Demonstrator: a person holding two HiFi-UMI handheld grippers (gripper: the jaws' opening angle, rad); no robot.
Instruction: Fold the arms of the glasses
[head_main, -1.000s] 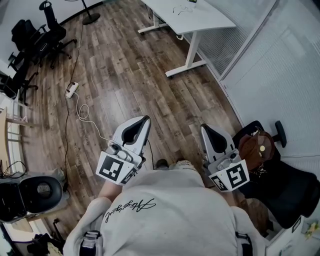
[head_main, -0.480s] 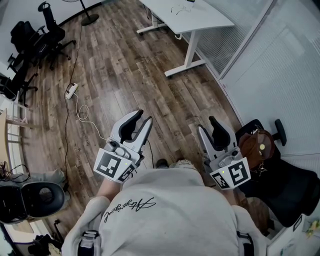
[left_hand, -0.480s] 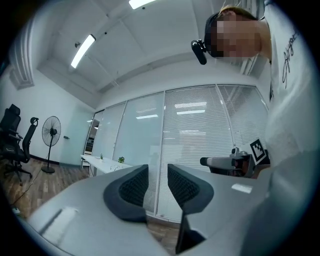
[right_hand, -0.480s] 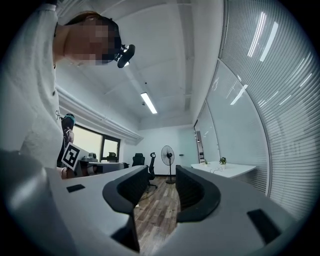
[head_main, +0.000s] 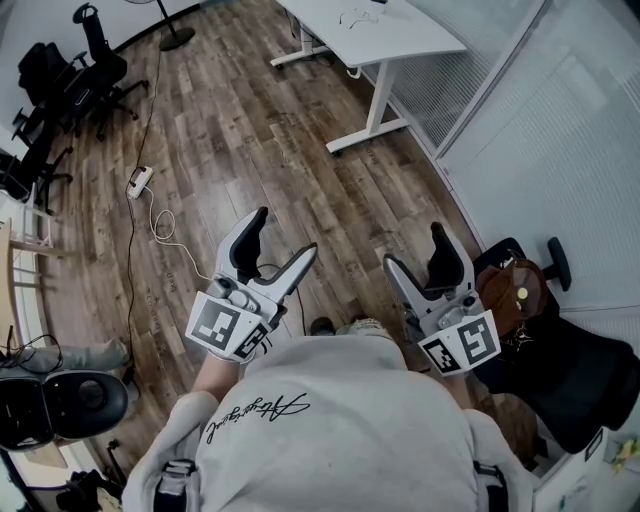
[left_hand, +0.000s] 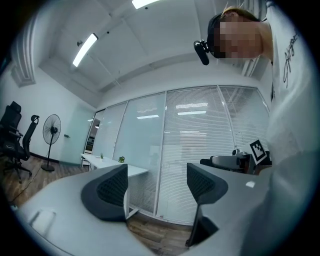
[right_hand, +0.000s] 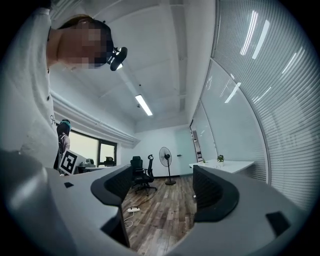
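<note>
Opening left gripper (head_main: 285, 232): my jaws just spread, empty, well apart from desk (head_main: 400, 38).
Right gripper (head_main: 412, 246): likewise just spread, empty.

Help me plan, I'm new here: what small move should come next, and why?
Probably step toward the white desk: the left gripper and right gripper have just been opening with nothing between them, and what may be the glasses lies far off on that desk.

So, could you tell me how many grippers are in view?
2: the left gripper left of centre, the right gripper right of centre. Their jaws have just been opening, with nothing between them.
</note>
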